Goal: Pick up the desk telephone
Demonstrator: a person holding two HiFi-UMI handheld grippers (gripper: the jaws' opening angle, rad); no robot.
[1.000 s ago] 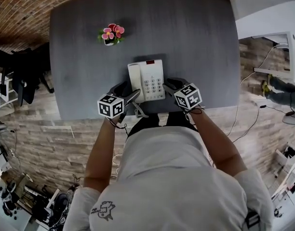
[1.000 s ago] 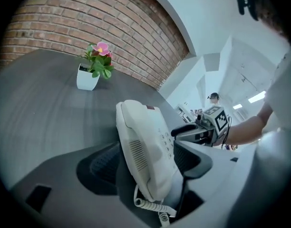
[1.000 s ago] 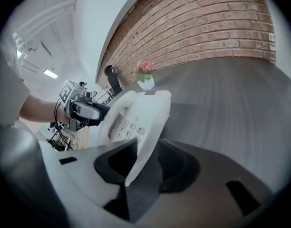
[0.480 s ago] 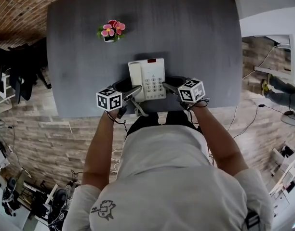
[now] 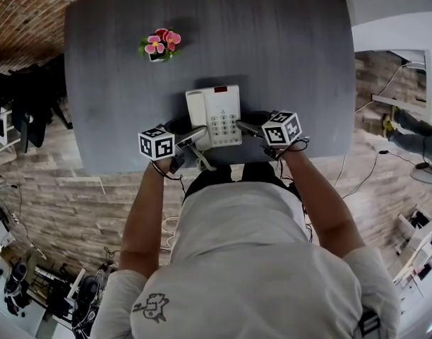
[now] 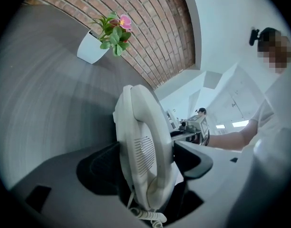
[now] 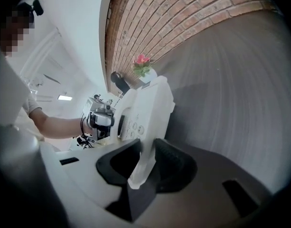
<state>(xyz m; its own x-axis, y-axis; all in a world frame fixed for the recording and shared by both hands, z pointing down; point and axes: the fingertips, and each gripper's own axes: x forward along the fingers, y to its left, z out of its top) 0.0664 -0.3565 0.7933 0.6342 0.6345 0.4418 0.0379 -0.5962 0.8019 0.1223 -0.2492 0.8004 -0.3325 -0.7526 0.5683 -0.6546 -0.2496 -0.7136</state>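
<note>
Between the fingers [image 6: 105,167] of the left gripper [image 6: 146,167] sits the handset side of the desk telephone [image 6: 144,146], with both dark pads pressed against it. The right gripper [image 7: 144,163] has its fingers [image 7: 176,167] pinched on the thin right edge of the same body and has just been closing onto it.

Only the two gripper views show these contacts. In the head view the fingertips lie tucked against the telephone's sides, and the marker cubes [image 5: 157,143] cover much of each gripper. The left gripper view alone shows the coiled cord [image 6: 150,216] curling out below the handset, along with the slotted grille on its end. The right gripper view alone shows the keys edge-on, with the other gripper beyond them. The head view alone gives the layout. The telephone lies close to the near edge of the dark grey surface [image 5: 286,62], about midway across. A small potted flower [image 5: 158,46] stands well apart behind it, towards the left.

The telephone is off-white plastic. Its handset [image 5: 196,119] is cradled along the left side, a keypad [image 5: 223,124] of pale buttons sits to the right, and a small red window [image 5: 220,90] is at the far edge. No view shows whether its base has left the surface.
</note>
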